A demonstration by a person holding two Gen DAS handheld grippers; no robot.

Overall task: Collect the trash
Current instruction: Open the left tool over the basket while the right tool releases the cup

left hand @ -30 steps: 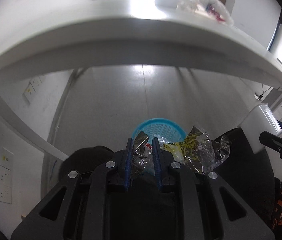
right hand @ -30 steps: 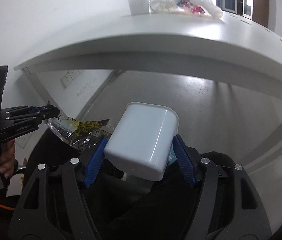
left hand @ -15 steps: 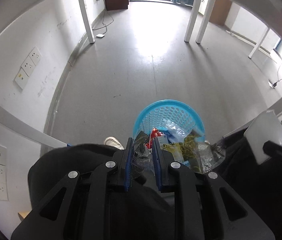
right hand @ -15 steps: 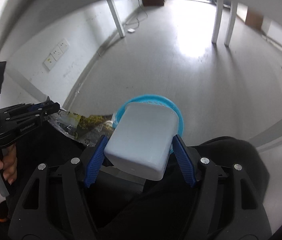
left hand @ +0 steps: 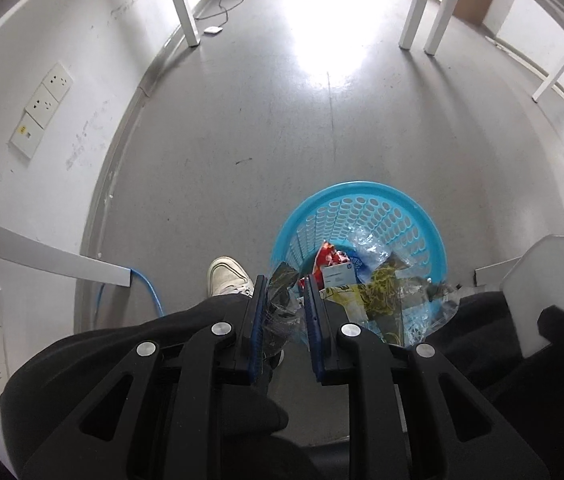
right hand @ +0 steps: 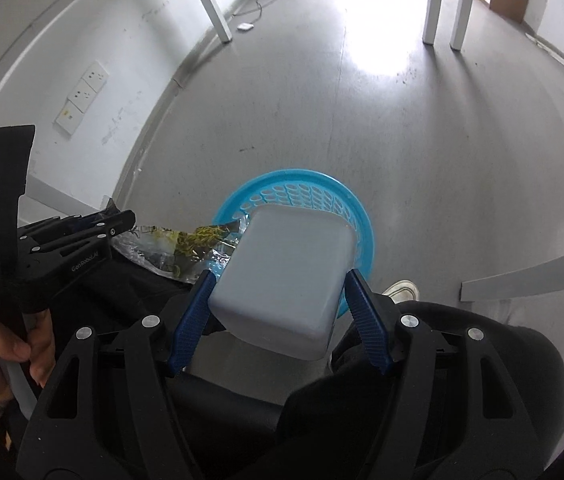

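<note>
Left wrist view, from the left edge: white wall with socket plates (left hand: pixel 44 110) at upper left and more at lower left, a blue cable (left hand: pixel 150 292) running down by a white rail. Lower centre, the left claw (left hand: pixel 285 300) narrowed onto a crumpled clear wrapper (left hand: pixel 381 300) printed yellow-green, pinched at one end between the blue pads, the rest trailing rightward over the near rim of the basket. A pale shoe (left hand: pixel 226 276) on the grey floor (left hand: pixel 282 120) just left of the claw, dark trouser legs below. Right of centre, the blue perforated basket (left hand: pixel 381 204) standing on the floor, already holding a red packet, a white label and clear plastic. At the far right edge, the white tub (left hand: pixel 549 284) in part, with a black finger of the other claw in front of it.

Right wrist view, from the left edge: a hand (right hand: pixel 6 356) gripping the handle of the left claw (right hand: pixel 122 220), the wrapper (right hand: pixel 186 244) stretching from its tip toward the basket (right hand: pixel 361 216). Centre, the right claw (right hand: pixel 278 286) spread wide and clamped on the white tub (right hand: pixel 285 268), blue pads pressing on both sides, bottom toward the camera. Tub covering the near half of the basket mouth; contact with the rim impossible to tell. White table legs (right hand: pixel 429 4) along the top of the frame.
</note>
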